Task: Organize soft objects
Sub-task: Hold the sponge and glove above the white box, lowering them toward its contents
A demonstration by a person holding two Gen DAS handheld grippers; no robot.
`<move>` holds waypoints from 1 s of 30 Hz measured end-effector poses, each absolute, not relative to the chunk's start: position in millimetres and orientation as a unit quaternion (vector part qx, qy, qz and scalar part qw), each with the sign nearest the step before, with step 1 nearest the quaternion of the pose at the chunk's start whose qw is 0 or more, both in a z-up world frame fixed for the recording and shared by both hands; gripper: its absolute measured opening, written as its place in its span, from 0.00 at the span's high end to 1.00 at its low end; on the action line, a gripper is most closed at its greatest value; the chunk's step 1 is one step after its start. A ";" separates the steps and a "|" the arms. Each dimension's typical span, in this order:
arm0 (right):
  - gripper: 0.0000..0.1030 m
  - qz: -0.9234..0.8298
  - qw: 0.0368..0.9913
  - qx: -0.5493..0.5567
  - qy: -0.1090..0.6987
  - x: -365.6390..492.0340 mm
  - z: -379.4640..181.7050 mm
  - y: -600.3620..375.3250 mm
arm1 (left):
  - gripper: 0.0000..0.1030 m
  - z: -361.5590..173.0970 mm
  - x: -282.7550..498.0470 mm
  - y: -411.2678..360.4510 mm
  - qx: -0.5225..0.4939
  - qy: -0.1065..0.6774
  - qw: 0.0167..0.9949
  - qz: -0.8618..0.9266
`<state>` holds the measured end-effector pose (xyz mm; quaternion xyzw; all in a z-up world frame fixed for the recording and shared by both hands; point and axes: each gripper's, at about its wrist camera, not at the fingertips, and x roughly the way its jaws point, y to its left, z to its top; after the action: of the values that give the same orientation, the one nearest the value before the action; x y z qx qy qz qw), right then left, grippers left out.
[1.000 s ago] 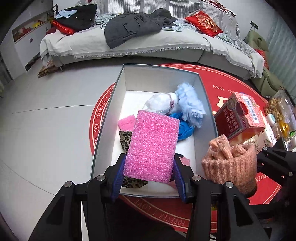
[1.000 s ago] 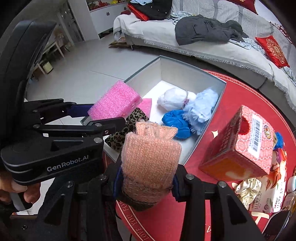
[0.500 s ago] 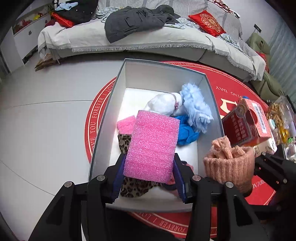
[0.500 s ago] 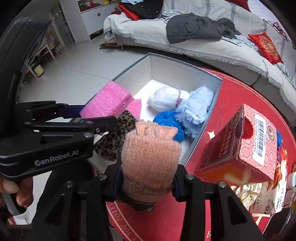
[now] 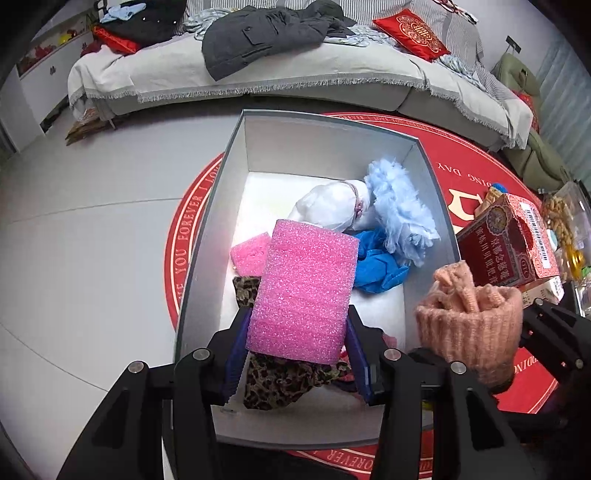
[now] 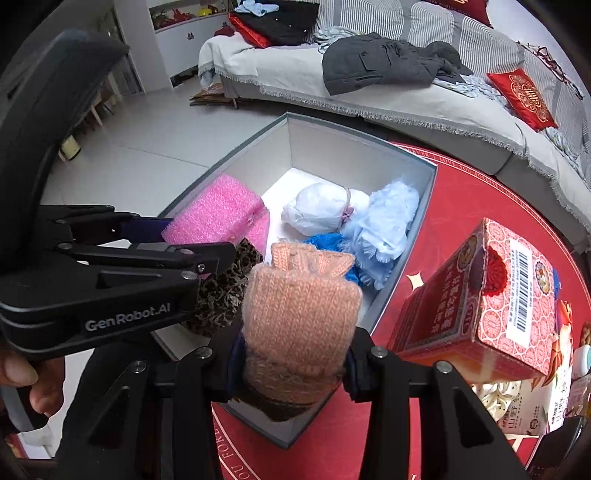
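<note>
Left tool (image 5: 297, 363) is clenched on a pink foam block (image 5: 303, 291), its blue-padded fingers (image 5: 236, 354) pressing the block's two lower sides. That block hangs above the near end of an open grey box (image 5: 207, 236), over a leopard-print cloth (image 5: 280, 380) lying on the box floor. Right tool (image 6: 291, 363) grips a peach knitted hat (image 6: 301, 314) the same way, squeezing its folded brim from both sides; the hat sits over the box's near right rim, just beside the left tool's black body, which carries the lettering "GenRobot.AI".

Inside the box, beyond the held block, lie a smaller pink foam piece (image 5: 249, 254) against the left wall, a white bundle (image 5: 328, 206) tied with a pink band, a pale blue fluffy item (image 5: 399, 206) touching the right wall, and a bright blue cloth (image 5: 376, 266) tucked under the fluffy one.

Beneath the box is a round red rug (image 5: 476, 177) with white lettering around its edge, laid on a pale tiled floor. Just right of the box on the rug stands a tilted red patterned carton (image 6: 487, 299) bearing a barcode label. Farther back, a grey-covered sofa (image 5: 332, 77) holds a dark grey jacket (image 5: 266, 33) and a red embroidered cushion (image 5: 412, 31).
</note>
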<state>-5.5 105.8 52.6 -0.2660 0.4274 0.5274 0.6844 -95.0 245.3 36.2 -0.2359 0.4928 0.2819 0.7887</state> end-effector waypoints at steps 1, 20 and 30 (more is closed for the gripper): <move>0.55 0.529 0.684 -0.265 0.427 -4.8 53.3 105.0 | 0.52 36.0 -93.7 246.9 -0.233 0.494 0.788 0.283; 0.55 0.526 0.688 -0.267 0.423 7.9 51.2 113.3 | 0.52 42.9 -81.5 253.7 -0.235 0.490 0.793 0.275; 0.55 0.523 0.690 -0.278 0.415 10.6 56.1 122.9 | 0.52 41.2 -73.8 264.4 -0.232 0.493 0.790 0.282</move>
<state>10.6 122.9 56.1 -0.2784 0.4148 0.5231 0.6905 -73.8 264.4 41.2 -0.2319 0.4925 0.2819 0.7900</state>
